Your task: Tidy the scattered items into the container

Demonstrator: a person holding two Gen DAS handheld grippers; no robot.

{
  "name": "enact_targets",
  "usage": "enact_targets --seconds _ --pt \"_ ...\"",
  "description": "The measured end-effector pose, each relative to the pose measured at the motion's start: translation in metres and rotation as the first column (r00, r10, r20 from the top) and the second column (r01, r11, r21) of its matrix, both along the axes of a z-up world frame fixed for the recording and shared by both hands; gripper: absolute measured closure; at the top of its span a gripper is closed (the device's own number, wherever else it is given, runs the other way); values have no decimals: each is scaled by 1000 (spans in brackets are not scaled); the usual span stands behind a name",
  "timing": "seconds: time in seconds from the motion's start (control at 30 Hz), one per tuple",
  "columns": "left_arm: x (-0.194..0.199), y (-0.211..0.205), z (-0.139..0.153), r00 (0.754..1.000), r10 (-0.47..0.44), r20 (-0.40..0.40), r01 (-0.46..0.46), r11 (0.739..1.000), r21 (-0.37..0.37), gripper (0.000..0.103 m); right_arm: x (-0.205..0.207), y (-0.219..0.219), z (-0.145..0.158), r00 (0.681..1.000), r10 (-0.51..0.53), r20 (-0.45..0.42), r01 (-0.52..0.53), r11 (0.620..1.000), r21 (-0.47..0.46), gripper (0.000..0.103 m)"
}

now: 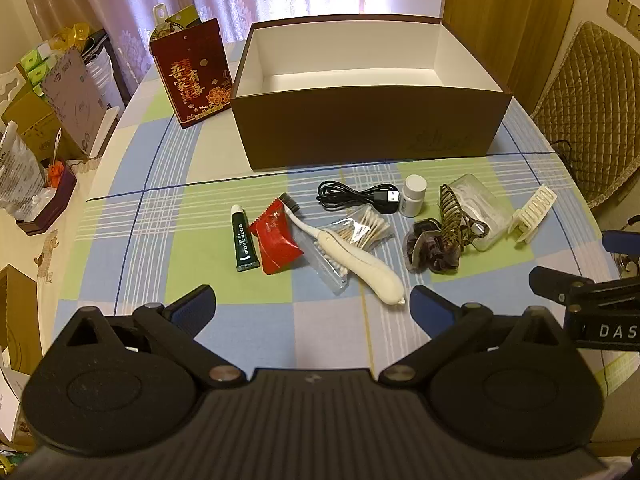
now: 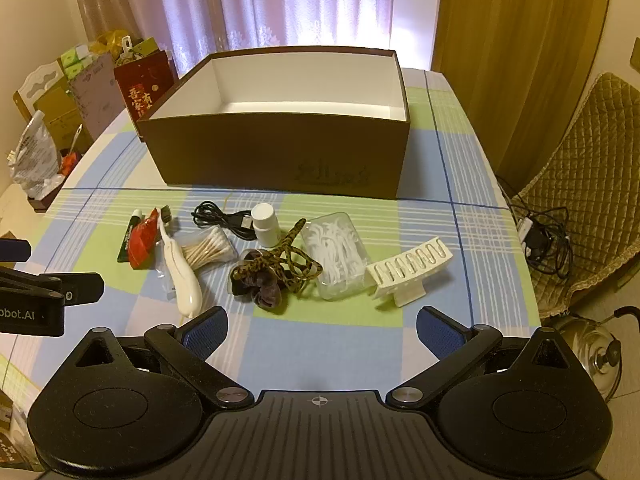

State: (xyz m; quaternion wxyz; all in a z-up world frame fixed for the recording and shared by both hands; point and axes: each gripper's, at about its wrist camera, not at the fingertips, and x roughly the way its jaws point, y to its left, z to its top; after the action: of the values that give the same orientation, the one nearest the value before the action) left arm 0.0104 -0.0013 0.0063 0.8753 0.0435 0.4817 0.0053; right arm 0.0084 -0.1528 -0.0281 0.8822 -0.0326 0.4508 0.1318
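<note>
Two hand-held grippers hovered above the near edge of the table, side by side: the left hand-held gripper and the right hand-held gripper, each with blue-padded fingers spread wide and holding nothing.

Just beyond them, a row of loose items lay on the checked cloth. From left: green lip-gel tube, red foil packet touching it, white-handled brush lying across a clear bag of cotton swabs. Behind these sat a coiled black USB cable and a small white-capped bottle, upright. Further right: dark scrunchie, leopard-print hair claw resting partly on it, clear box of floss picks and a white slotted clip, tipped on its side.

Behind the row stood the brown open-topped box, white inside; no contents visible from either view. Left of it stood a red tin with gold characters. Curtains hung at the far end.
</note>
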Motion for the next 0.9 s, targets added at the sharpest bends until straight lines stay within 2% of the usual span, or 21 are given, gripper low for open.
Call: enact_targets --seconds 0.9 --pt "9 3 -5 1000 -5 -19 5 1000 -15 1 6 1 0 1000 -20 14 20 1000 -3 0"
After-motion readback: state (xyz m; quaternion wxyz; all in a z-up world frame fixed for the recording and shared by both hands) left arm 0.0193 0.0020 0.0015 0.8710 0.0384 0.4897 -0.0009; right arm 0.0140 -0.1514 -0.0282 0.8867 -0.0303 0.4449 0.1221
